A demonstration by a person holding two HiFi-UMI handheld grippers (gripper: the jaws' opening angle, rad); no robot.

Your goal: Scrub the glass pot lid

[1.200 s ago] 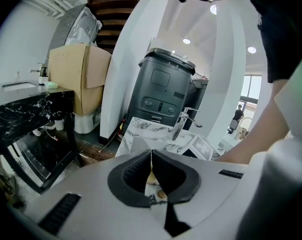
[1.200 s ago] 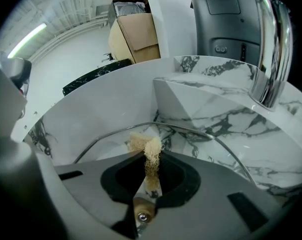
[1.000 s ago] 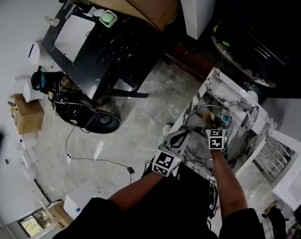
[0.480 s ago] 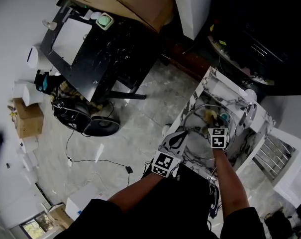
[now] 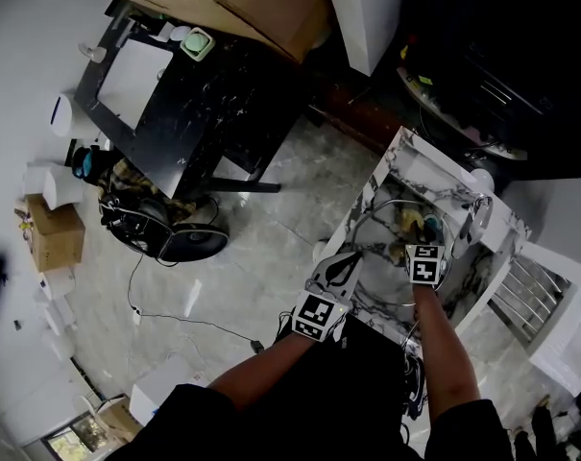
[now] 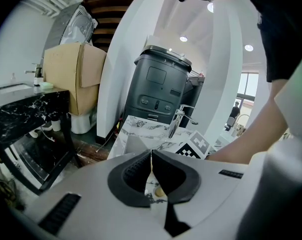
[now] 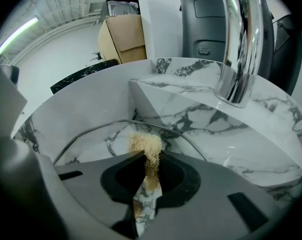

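While both grippers hang over the marble sink (image 5: pixel 410 166) at 4 o'clock in head view, left gripper (image 5: pixel 351 254) sits at its near rim and right gripper (image 5: pixel 417 236) inside.

Left gripper view: jaws pinched together.

Right gripper view: jaws clamped on tan scrubber (image 7: pixel 147 146), pressed to glass pot lid (image 7: pixel 96 144) in the basin; faucet (image 7: pixel 239 44) at 1 o'clock.

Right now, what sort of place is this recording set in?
Probably a workshop or storage space: a freestanding marble-patterned sink with chrome faucet, a cardboard box, cables across the floor.

The right gripper (image 5: pixel 415 236) has slid its tan scrubber (image 5: pixel 406 222) slightly across the glass lid (image 5: pixel 378 221) toward the faucet (image 5: pixel 478 216).
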